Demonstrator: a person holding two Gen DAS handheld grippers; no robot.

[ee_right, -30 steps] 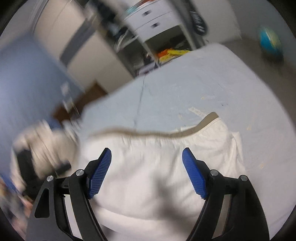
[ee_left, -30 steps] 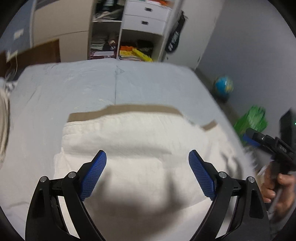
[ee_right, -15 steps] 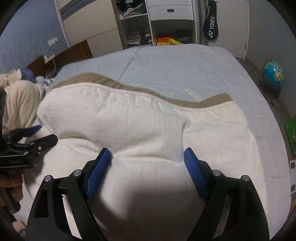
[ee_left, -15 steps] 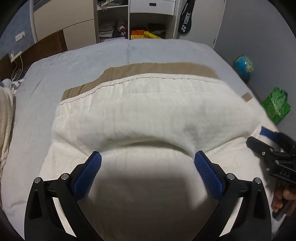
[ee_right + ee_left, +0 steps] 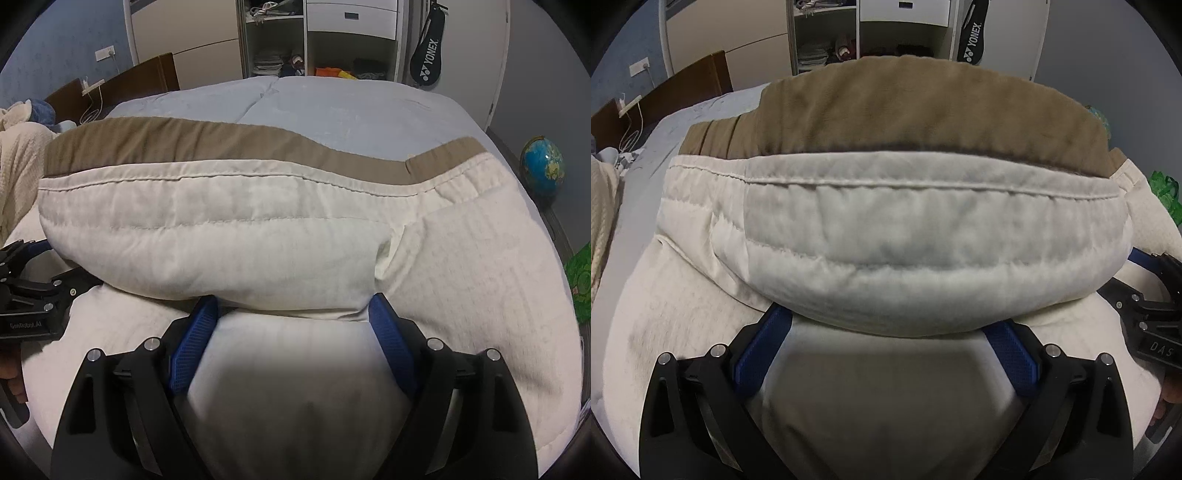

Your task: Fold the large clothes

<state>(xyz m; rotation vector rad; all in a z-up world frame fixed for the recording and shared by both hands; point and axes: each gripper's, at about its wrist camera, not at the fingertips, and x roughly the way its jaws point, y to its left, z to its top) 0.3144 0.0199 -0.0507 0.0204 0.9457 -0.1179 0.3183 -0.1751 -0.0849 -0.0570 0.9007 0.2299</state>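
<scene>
A thick cream blanket (image 5: 894, 236) with a tan underside (image 5: 923, 110) lies folded over itself on the pale blue bed (image 5: 351, 110). Its folded edge bulges like a roll across both views (image 5: 207, 236). My left gripper (image 5: 886, 325) stands open, its blue fingertips hidden under that roll, resting on the lower cream layer. My right gripper (image 5: 291, 306) is open in the same way further along the roll, tips tucked beneath it. Each gripper also shows at the edge of the other's view: the right gripper (image 5: 1126, 277) and the left gripper (image 5: 62, 262).
Behind the bed stand open wardrobe shelves (image 5: 280, 55) and white drawers, with a black racket bag (image 5: 428, 55) hanging beside them. A globe (image 5: 541, 166) and a green bag (image 5: 580, 280) sit on the floor at the right. A cream knitted throw (image 5: 18, 158) and dark headboard (image 5: 122, 81) lie left.
Both grippers have sunk towards the blanket and tilted up. The folded roll now fills the views, and the fingertips, free above the fabric earlier, have slid under its edge.
</scene>
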